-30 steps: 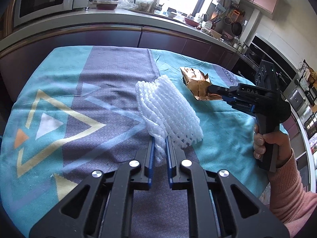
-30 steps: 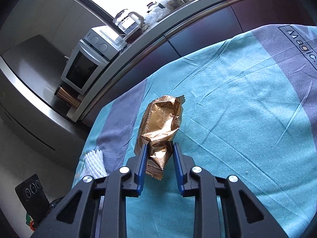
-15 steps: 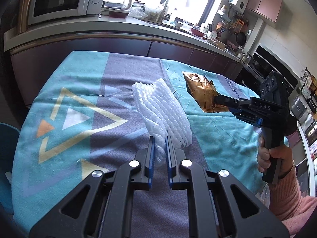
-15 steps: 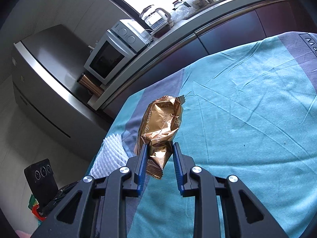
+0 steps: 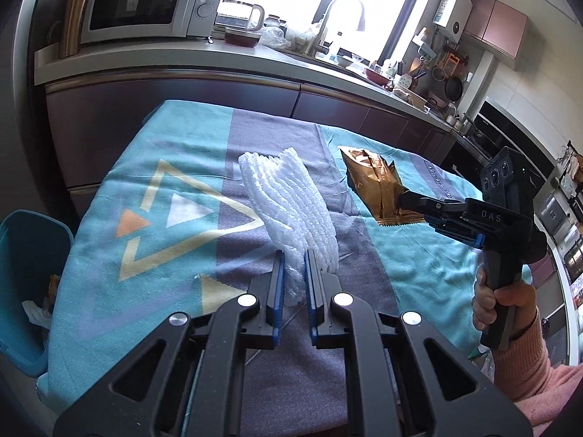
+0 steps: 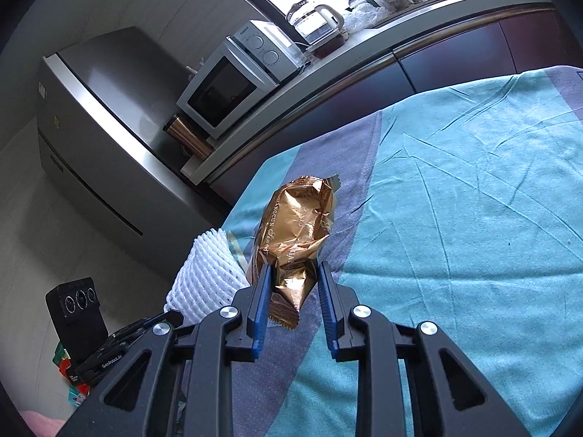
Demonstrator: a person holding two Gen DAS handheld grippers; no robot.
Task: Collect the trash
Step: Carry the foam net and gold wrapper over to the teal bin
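— What worried you most at that point?

— The drop. The blue bin stood off the table's left edge, below the cloth, so both pieces had to travel well clear of that edge before release. The white foam net was pinched only by its crumpled tail; being springy and light, it could have slipped out or caught on the cloth. The gold wrapper was slick foil held near its bottom seam, and a quick swing might have let it slide free.

— How were the jaws set?

— The left gripper was nearly pressed together, squeezing the net's thin end, with the bulk of the net standing up past the fingertips, off the cloth and to the right of the bin. The right gripper stood a little wider, its blue pads clamped on the wrapper's lower part; the wrapper rose clear of the cloth, further right from the bin than the net.

— Was the right grip firm?

— Probably — the foil bulged between the pads, though how deep it sat I couldn't tell from that angle.
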